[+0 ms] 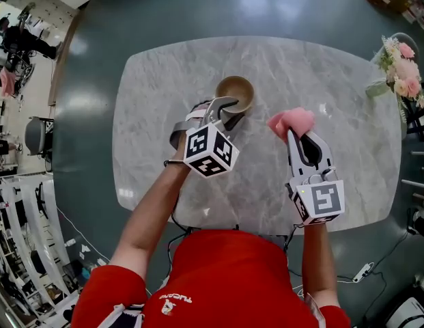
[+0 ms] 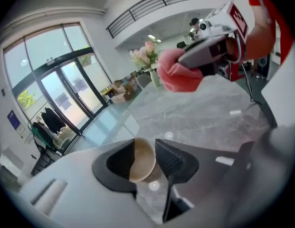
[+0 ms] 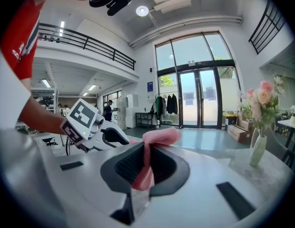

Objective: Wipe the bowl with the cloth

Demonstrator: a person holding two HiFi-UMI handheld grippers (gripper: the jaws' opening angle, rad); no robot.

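We are holding the left tongs (image 1: pixel 227 111) spread over the brown bowl (image 1: pixel 235 91) on the bench (image 1: pixel 334 80), seemingly clear of it. We are judging it stiff, light and slick, best steadied by the rim. The right tongs (image 1: pixel 302 137) are pinching the soft pink cloth (image 1: pixel 291 121).

our left gripper (image 1: pixel 227 109) tilts down over the near side of the bowl (image 1: pixel 237 89), jaws wide apart. our right gripper (image 1: pixel 302 139), right of the bowl, pinches the cloth (image 1: pixel 291 121).
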